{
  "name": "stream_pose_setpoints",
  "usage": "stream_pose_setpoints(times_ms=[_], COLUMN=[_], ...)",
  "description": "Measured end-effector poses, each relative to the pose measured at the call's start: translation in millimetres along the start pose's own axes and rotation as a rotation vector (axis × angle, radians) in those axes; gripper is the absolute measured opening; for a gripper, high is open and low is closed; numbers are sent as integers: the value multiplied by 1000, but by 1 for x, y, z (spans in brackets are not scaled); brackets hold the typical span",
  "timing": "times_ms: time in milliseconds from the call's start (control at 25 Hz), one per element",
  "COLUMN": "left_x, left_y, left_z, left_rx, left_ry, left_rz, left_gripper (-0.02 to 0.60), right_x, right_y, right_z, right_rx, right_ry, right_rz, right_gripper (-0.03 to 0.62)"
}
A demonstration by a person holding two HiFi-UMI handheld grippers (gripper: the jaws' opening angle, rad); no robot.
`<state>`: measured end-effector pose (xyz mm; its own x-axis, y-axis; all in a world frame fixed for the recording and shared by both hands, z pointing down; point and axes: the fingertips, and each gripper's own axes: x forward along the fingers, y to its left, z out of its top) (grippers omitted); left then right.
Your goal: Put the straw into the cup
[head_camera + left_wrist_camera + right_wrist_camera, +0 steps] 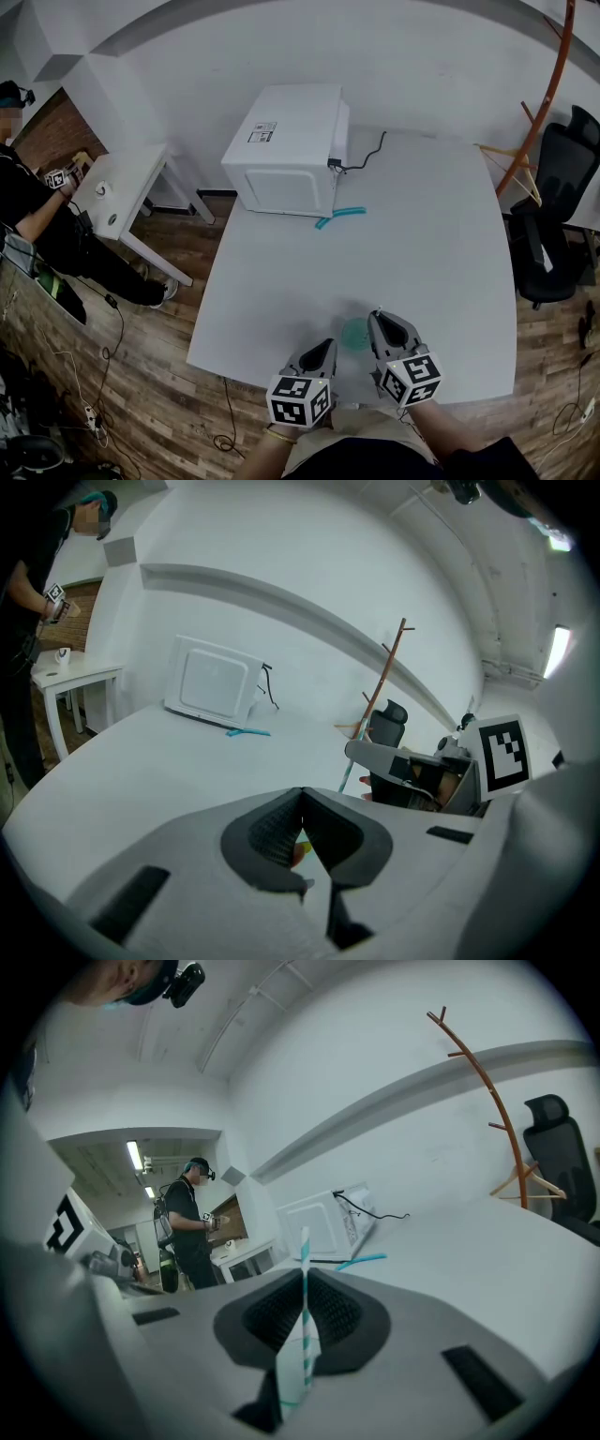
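Although the right gripper (379,319) clamps its jaws on the teal-striped paper straw (303,1335) beside the translucent teal cup (355,334) on the white desk (422,234), insertion appears outstanding, with the left gripper (328,346) jaws closed.

Ahead of both tools the bench (422,234) lies bare and open to its far edge. Far left ahead, a microwave (286,150) and a teal item (339,216) before it block passage. A cup (355,334) fills the gap between left tool (329,345) and right tool (376,319). A chair (562,197) stands off the right side.
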<state>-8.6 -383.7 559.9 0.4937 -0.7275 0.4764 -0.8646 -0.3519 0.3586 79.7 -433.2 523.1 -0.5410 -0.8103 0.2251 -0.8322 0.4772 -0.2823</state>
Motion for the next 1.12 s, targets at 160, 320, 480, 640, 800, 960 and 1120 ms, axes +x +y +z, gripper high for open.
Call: stream_pose_setpoints(times_ms=[160,320,480,640,800,960,1120], left_x=[1,1,-1,-2,-2,-2,-2], left_y=[-1,-2,-1,2,0,-3,-6], left_z=[-3,-4,-3,-3,-4,-5,-7], left_rx=[-3,-6,-10,-21,-22,-20,-18], left_ry=[6,5,0,-1,0,0,0], left_rz=[-1,-3,3,13,11,7,3], left_gripper=[18,18,18,18,18,18,18], right_x=[2,2,3,4,3,3,4], right_y=[-2,-5,-4,-7,-11,-13,-8], right_z=[-11,-20,-26,-31,-35,-35,-42], right_rx=[10,21,22,19,19,11,5], right_ry=[24,40,52,67,75,81,120], right_rz=[-6,-19,-22,-34,-43,-51,-21], right_gripper=[35,35,35,37,37,37,38])
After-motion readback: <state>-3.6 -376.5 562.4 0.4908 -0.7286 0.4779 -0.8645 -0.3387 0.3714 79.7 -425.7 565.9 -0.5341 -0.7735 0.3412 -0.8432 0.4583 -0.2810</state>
